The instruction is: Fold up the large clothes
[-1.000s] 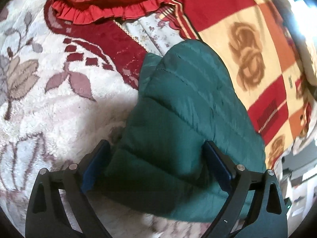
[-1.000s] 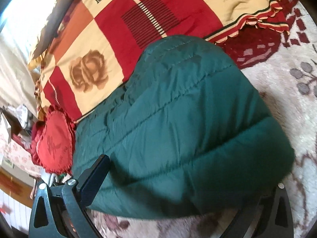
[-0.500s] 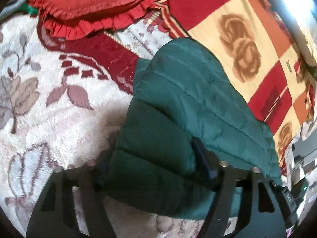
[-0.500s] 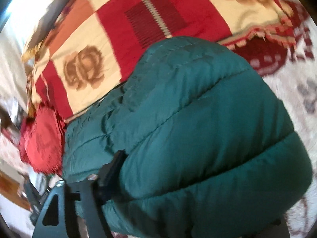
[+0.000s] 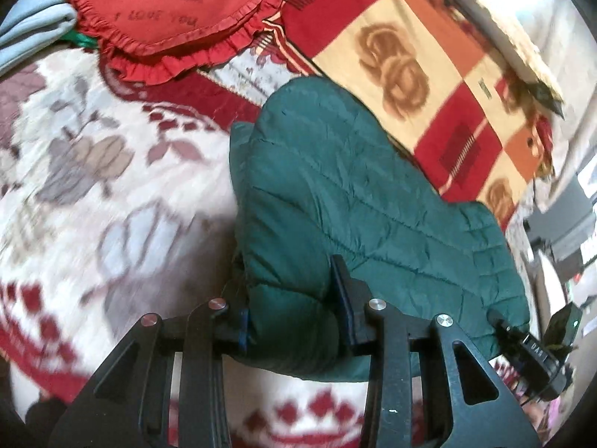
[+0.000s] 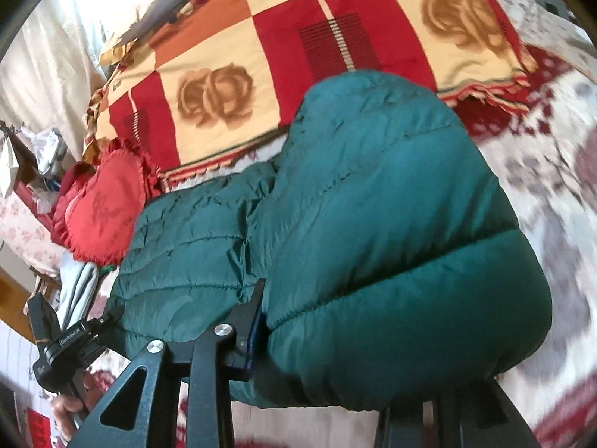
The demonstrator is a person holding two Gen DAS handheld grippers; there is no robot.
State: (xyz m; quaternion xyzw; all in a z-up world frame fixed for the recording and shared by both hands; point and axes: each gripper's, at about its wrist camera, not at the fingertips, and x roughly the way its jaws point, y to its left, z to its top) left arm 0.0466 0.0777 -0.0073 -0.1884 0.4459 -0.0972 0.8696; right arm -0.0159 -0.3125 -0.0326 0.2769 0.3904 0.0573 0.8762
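A dark green quilted puffer jacket [image 5: 335,186] lies bunched on a white and red floral blanket. My left gripper [image 5: 294,306] is shut on a thick fold of its near edge. In the right wrist view the same jacket [image 6: 373,205] bulges up close. My right gripper [image 6: 354,336] is shut on another thick fold of it; the fabric hides its right finger. The other hand-held gripper [image 6: 63,343] shows at the lower left of that view, against the jacket's edge.
A red heart-shaped frilled cushion [image 5: 168,11] lies beyond the jacket. A red, cream and orange rose-patterned blanket [image 5: 429,74] covers the far side of the bed. A pale grey cloth [image 5: 30,33] lies at the far left. Furniture and clutter [image 6: 33,164] stand beside the bed.
Both grippers have closed from wide open onto folds of the jacket. The jacket has bunched up and both views have shifted and tilted.
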